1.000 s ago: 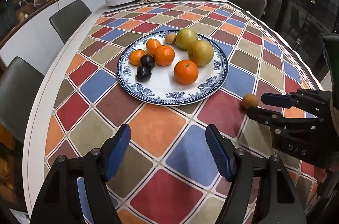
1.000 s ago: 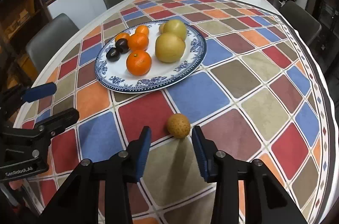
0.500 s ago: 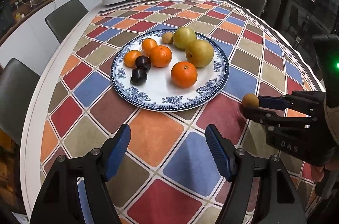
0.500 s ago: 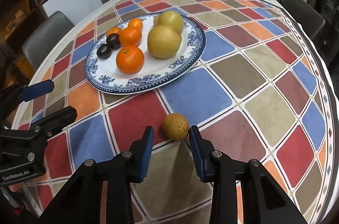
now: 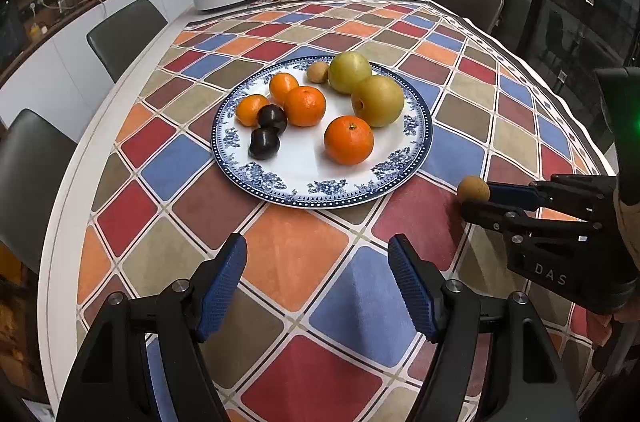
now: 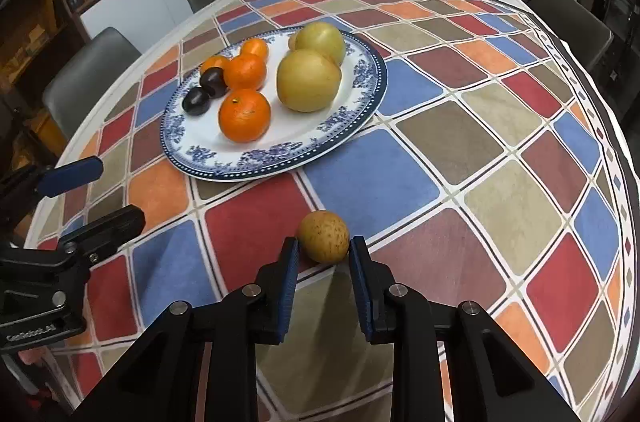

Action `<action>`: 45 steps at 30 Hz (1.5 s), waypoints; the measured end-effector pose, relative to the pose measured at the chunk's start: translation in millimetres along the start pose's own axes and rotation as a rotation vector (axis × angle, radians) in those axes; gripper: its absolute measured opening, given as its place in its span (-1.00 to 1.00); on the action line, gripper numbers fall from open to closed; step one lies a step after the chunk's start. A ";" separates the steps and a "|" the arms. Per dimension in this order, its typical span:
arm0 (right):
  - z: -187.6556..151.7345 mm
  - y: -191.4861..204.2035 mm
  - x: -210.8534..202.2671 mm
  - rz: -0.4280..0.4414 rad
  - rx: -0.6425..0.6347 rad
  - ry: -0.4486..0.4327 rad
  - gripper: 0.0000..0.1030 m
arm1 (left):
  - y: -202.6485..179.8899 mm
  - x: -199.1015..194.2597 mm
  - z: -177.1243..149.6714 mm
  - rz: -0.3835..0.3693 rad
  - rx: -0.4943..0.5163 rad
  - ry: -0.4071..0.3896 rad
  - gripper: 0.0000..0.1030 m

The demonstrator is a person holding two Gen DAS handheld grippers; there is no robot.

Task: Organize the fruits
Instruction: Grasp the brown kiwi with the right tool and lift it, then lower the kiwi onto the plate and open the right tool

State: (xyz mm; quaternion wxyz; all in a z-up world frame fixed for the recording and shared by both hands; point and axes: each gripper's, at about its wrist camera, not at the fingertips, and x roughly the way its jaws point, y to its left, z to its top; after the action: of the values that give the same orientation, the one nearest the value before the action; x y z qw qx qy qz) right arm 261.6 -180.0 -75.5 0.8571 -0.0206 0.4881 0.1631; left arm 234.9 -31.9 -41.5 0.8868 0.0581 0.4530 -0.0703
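Near plate (image 6: 362, 110), on checkered bench (image 6: 512, 206): small brown speckled fruit (image 6: 323, 236) lies off plate rim, between fingertips of right tongs (image 6: 323, 251); jaws narrowly parted, flanking fruit, contact uncertain. Left tongs (image 5: 318, 264) spread wide, holding nothing, short of plate's near rim. On plate: four oranges (image 5: 348, 140), two dark plums (image 5: 263, 143), two yellow-green pears (image 5: 377, 100), one small brown fruit (image 5: 317, 72).
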 end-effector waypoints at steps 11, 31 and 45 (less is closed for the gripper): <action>2.7 13.9 -24.4 0.017 -0.016 -0.066 -0.48 | 12.1 -16.5 -7.0 0.007 -0.033 -0.029 0.41; 44.9 68.4 -21.3 0.096 -0.080 -0.095 -0.48 | 72.8 -24.2 7.5 0.102 -0.069 -0.074 0.41; 78.8 94.2 13.0 0.096 -0.124 -0.095 -0.48 | 106.7 -3.0 11.9 0.126 -0.108 -0.047 0.41</action>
State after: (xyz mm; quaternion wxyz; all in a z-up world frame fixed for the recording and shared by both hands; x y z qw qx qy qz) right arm 304.9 -72.2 -33.6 0.8677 -0.0423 0.4364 0.2344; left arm 261.6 71.2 -28.0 0.9017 0.0370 0.4307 0.0087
